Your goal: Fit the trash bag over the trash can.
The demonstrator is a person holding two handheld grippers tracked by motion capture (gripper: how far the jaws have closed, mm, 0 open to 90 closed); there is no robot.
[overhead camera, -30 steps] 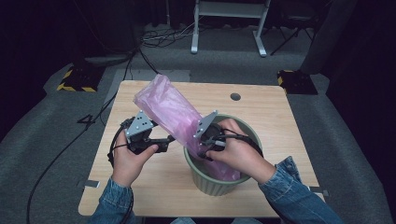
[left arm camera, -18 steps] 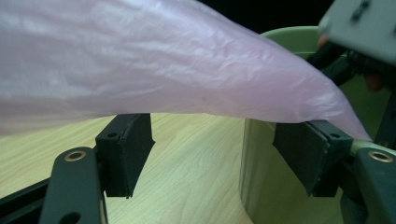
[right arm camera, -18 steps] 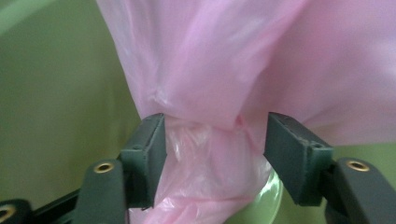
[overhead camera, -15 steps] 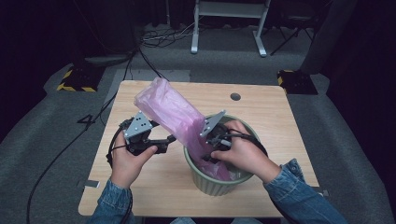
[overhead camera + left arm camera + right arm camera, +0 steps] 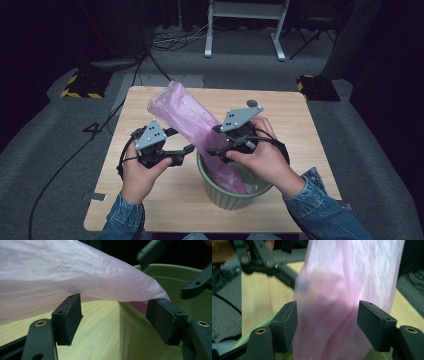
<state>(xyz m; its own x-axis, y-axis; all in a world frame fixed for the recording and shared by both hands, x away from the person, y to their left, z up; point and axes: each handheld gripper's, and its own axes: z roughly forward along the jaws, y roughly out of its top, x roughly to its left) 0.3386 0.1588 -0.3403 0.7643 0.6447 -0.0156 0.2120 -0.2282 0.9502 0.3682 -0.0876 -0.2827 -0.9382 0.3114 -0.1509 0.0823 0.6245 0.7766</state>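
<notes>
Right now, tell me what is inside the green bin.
The lower end of the pink bag sits inside the bin; its upper part leans out over the table. The bag covers the bin's bottom, so anything beneath it stays hidden.

There is one pink plastic bag (image 5: 187, 117). There is one green bin (image 5: 235, 192). There is one wooden table (image 5: 150, 210). There are two grippers: the left gripper (image 5: 189, 149) is just beside the bag, and the right gripper (image 5: 210, 150) is at the bag over the bin. Two hands hold them. One round dark hole (image 5: 252, 103) sits in the table past the right gripper.
</notes>
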